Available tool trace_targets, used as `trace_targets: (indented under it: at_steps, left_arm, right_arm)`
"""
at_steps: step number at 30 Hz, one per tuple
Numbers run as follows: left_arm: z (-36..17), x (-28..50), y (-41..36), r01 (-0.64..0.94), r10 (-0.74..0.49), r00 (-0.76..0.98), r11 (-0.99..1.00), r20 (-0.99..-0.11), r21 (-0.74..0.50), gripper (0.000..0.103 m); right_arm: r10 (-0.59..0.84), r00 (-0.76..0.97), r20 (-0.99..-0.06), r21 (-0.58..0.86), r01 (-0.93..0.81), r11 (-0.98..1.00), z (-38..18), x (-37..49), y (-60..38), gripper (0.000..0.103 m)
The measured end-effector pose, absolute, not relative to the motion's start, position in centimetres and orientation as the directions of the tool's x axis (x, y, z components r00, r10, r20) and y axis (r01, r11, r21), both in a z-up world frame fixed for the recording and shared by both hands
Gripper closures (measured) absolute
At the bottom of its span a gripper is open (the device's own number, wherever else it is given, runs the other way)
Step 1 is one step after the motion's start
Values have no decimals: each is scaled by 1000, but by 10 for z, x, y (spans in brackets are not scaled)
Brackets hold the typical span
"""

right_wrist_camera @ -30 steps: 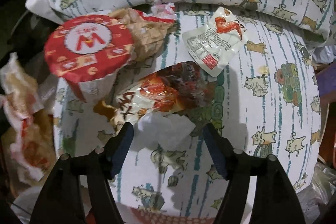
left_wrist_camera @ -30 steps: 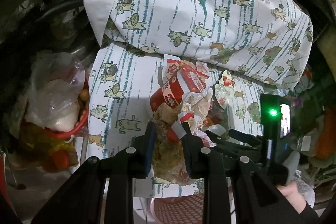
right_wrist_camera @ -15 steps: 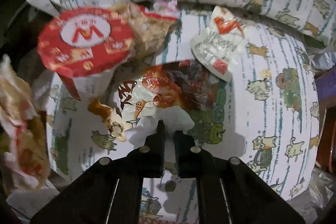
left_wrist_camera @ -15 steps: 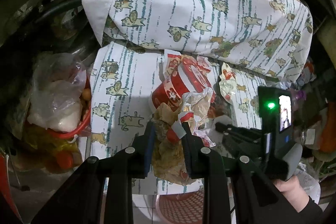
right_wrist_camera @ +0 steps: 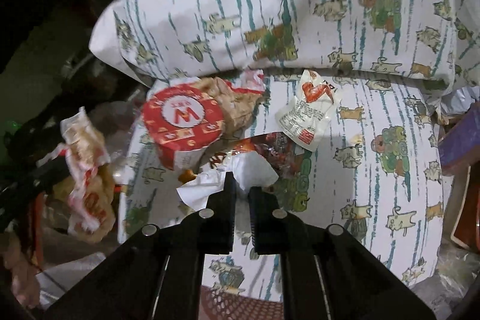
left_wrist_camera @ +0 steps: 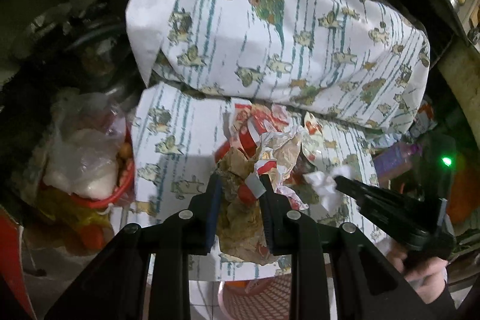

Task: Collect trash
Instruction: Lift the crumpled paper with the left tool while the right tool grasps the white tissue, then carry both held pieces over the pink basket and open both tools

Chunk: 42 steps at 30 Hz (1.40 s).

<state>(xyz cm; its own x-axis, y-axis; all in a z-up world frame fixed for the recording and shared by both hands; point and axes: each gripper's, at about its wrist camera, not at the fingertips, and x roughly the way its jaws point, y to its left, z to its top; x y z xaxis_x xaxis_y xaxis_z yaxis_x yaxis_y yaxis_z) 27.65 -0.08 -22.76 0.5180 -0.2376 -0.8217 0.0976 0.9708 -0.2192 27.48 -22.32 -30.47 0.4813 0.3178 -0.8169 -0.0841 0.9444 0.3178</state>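
My left gripper [left_wrist_camera: 240, 185] is shut on a crumpled brown and red food wrapper [left_wrist_camera: 243, 218] and holds it above the patterned seat cushion [left_wrist_camera: 177, 146]. My right gripper [right_wrist_camera: 241, 179] is shut on a white crumpled tissue [right_wrist_camera: 240, 173], lifted a little off the cushion [right_wrist_camera: 375, 200]; the tissue also shows in the left wrist view [left_wrist_camera: 322, 185]. On the cushion lie a red paper cup with a W logo [right_wrist_camera: 183, 122], a shiny red snack bag [right_wrist_camera: 270, 152] and a white chicken-wing sachet [right_wrist_camera: 309, 119]. The held wrapper shows at the left of the right wrist view [right_wrist_camera: 87, 176].
A patterned back cushion [left_wrist_camera: 285, 38] stands behind the seat. A red bowl with plastic bags [left_wrist_camera: 87, 170] sits to the left. A pink mesh basket [left_wrist_camera: 255, 296] stands on the floor below the seat's front edge. A purple object [right_wrist_camera: 462, 140] is at the right.
My right gripper closed on the white tissue and has lifted it slightly, pulling back from the cushion. My left gripper keeps hold of the wrapper and has drawn back a little.
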Motion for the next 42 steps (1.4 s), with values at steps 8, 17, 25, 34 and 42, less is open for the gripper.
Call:
trace_targets:
  at_steps: [8,17,25,34,42]
  left_arm:
    - [-217,263,-4,81,-162,584,987,-796,-142,77]
    - [-192,211,-6,78,-182,636,982,-750,-172,77]
    - [-206,166,-33,156,-222,569,974,-792,-162,77]
    - [-252,152,-48,185,-186,518,977,-835,-103,76]
    - [-309,155,-49,160,-235,355,969,-905,-189,76]
  right_arm:
    - [297,590,-750,271,-136,953,-267,245,-232,95]
    - [308,666,-679,268,-166,949,-236,173,-253,95]
    - [339,586,-735,320,-141,937,-256,127,-271,95]
    - [337,422,-842,272,-209,940,-310,106,-253,95]
    - [341,339,-877,271,-237,933,-332,114,-235,92]
